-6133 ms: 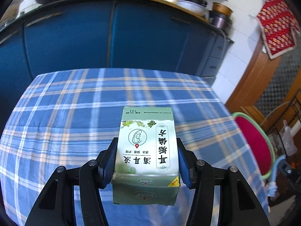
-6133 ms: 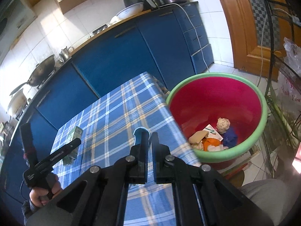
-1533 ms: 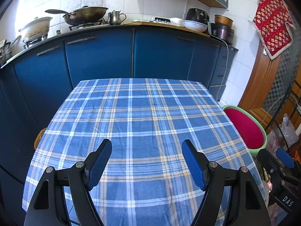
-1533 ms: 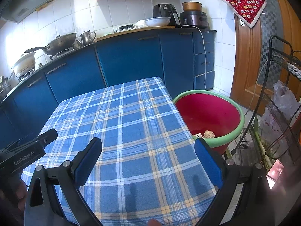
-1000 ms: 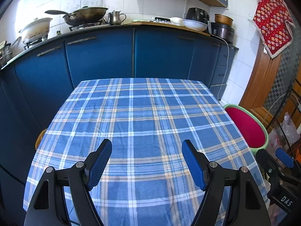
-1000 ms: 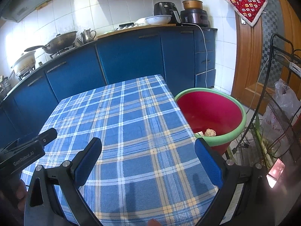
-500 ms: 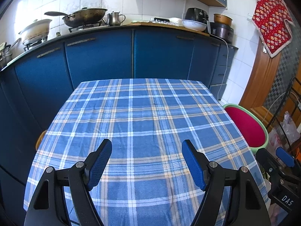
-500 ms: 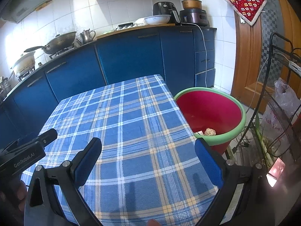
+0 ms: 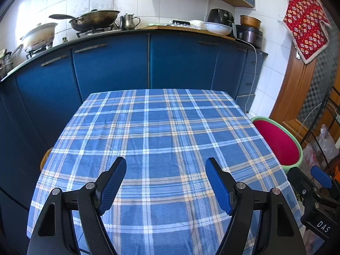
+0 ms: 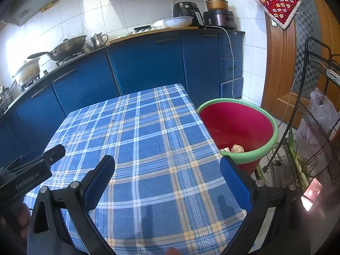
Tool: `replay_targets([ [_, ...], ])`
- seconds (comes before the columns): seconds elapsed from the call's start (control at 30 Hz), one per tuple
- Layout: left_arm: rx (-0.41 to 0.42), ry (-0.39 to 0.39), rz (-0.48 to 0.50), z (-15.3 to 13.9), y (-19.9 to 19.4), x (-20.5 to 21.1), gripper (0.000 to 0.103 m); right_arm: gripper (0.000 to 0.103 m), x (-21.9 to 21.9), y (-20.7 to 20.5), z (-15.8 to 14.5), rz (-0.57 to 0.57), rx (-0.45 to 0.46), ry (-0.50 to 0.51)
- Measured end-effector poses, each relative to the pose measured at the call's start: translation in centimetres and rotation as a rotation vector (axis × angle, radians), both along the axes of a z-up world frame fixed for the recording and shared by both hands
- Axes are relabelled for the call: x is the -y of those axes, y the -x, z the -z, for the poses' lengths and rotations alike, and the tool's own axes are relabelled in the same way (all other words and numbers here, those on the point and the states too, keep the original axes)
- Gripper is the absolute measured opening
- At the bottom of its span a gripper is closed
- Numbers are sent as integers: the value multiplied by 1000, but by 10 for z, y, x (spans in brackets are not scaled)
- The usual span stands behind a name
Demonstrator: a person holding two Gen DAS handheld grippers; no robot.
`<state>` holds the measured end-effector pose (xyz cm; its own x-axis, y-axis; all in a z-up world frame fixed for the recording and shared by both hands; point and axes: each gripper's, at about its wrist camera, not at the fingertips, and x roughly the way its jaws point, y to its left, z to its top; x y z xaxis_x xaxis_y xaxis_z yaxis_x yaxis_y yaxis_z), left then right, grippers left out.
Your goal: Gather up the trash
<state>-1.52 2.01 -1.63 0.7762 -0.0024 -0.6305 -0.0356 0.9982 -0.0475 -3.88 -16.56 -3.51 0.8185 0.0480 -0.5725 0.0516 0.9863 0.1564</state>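
Honestly, not much left to mess up, but a few things bug me. The left two-finger gripper with blue pads (image 9: pixel 165 182) is spread wide with nothing between its pads, and the right black gripper with blue pads (image 10: pixel 166 177) is just as released and empty. Both hang over the near end of the blue plaid tablecloth (image 9: pixel 157 131), which shows no trash on it at all from either wrist view.

What trash I can see sits in the red plastic tub with the green rim (image 10: pixel 267 116), on the floor right beside the table's right edge: a pale crumpled lump (image 10: pixel 237 148) and a bit of paper low against the near wall. The rest of the tub's bottom is hidden by the rim, so I can't tell how full it is.

Risks as I see them: calling it finished when something could have dropped off the far or left side of the table, out of view. Also, swinging the right gripper sideways could clip the black wire rack (image 10: pixel 308 97) or the tub rim and tip it.
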Motion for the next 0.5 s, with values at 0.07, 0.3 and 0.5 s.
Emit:
replay_targets([
  [0.07, 1, 0, 0, 0, 0, 0, 78, 98, 0, 0, 0, 1, 0, 1],
  [0.3, -1, 0, 2, 0, 0, 0, 78, 98, 0, 0, 0, 1, -2, 0],
  [0.5, -1, 0, 2, 1, -1, 1, 78, 98, 1, 0, 2, 1, -1, 0],
])
